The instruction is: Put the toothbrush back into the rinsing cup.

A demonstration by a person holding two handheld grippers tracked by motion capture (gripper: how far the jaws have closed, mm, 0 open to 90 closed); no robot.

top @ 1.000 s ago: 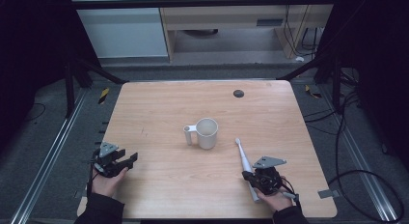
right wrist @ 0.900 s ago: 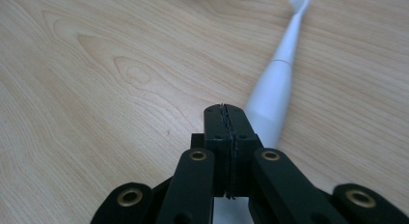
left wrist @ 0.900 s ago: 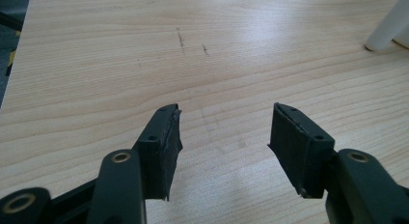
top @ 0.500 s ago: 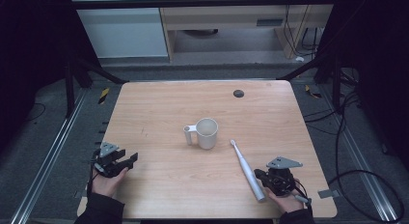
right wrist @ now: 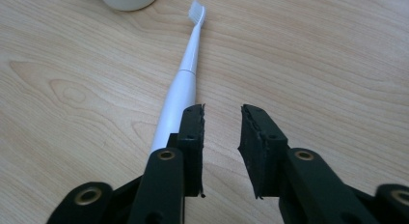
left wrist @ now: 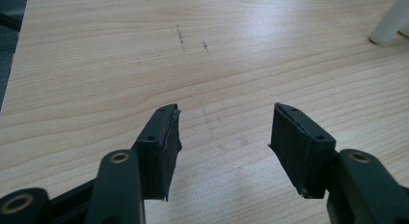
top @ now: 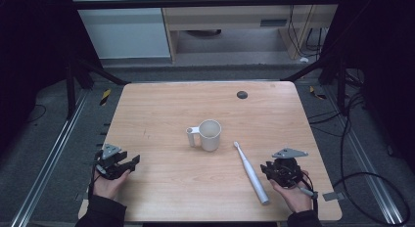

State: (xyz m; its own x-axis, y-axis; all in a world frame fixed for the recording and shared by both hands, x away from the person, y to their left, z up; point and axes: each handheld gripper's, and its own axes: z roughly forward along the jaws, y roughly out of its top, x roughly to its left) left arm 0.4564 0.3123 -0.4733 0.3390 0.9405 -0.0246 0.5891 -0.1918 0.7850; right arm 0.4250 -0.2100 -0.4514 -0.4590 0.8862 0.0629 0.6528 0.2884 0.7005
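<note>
A white electric toothbrush [top: 250, 173] lies flat on the wooden table [top: 161, 104], right of centre and toward the near edge. It has a thick, smooth, round handle that narrows at a seam into a slim neck, and a small head of white bristles at the tip. In the high view it runs at a slant: the bristle end points to the far left, close to the mug, and the blunt handle end lies nearest the person.

The white mug [top: 209, 134] stands upright near the middle of the table with its handle to the left and its inside looking empty. The brush head stops just short of it, near but not touching.

The right gripper [top: 280, 170] sits near the table's near right corner, held by the person's right hand [top: 292, 196], just to the right of the toothbrush handle. In the right gripper view its jaws stand a little apart with bare wood between them, released and holding nothing; the toothbrush [right wrist: 179, 91] lies just outside the left jaw, partly hidden behind it.

The left gripper [top: 128, 162] is at the near left edge in the person's left hand [top: 108, 184], well apart from the mug. Its jaws are spread wide over bare wood grain, empty.

A small dark round spot [top: 242, 94] shows on the far right part of the tabletop.
</note>
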